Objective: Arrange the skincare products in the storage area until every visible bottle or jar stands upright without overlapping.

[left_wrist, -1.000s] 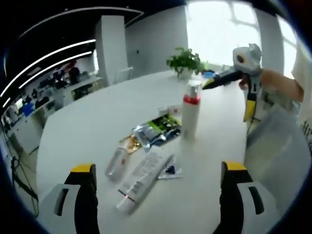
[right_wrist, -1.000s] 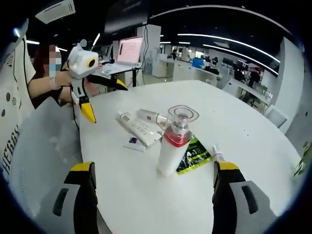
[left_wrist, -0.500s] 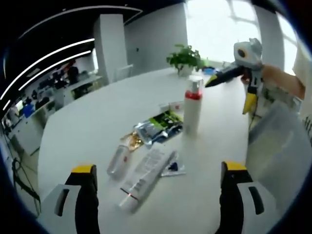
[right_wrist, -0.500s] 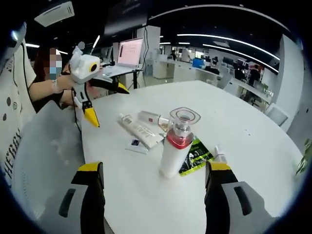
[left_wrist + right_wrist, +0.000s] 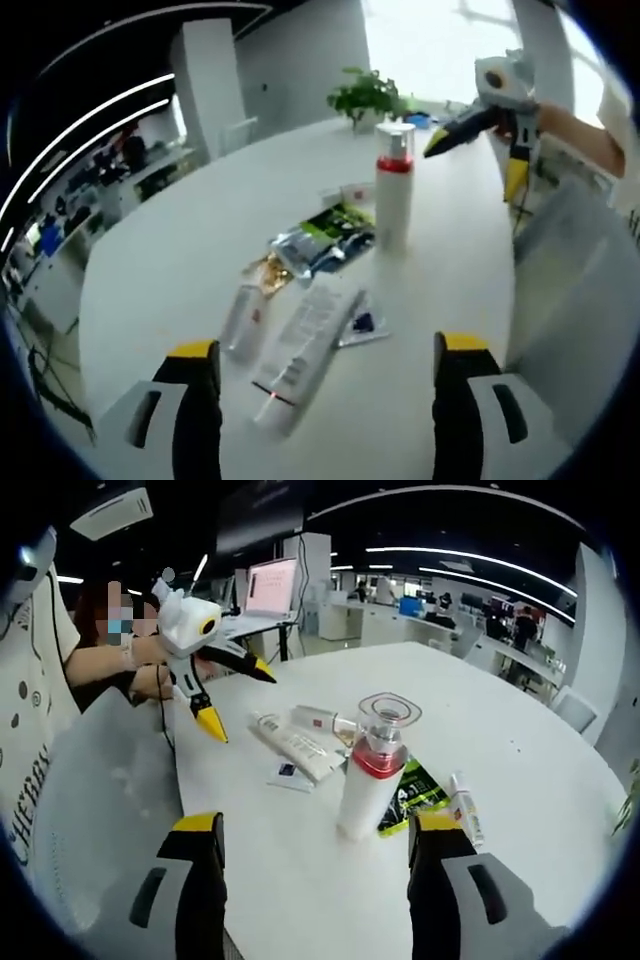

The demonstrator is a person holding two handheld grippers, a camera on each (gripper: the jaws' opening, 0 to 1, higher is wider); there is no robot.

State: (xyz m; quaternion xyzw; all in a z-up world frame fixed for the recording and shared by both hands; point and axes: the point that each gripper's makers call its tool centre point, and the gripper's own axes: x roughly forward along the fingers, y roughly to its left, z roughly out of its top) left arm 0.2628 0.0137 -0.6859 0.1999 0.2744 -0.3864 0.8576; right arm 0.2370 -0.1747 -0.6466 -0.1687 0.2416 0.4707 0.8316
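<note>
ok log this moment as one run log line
left gripper: open, empty | right gripper: open, empty | pump bottle: upright | white tube: lying flat | small bottle: lying flat

Both cameras looked across the white table [image 5: 180,250] from opposite sides, each set a little above it and facing slightly down along its own claw. The left gripper view faced the bright windows and a potted plant [image 5: 366,95]; the right gripper view faced a laptop [image 5: 268,586] and the dim office. They shared the middle ground: the upright pump bottle [image 5: 393,200] [image 5: 368,770] among flat tubes, fairly near to each, and each view caught the opposite claw
</note>
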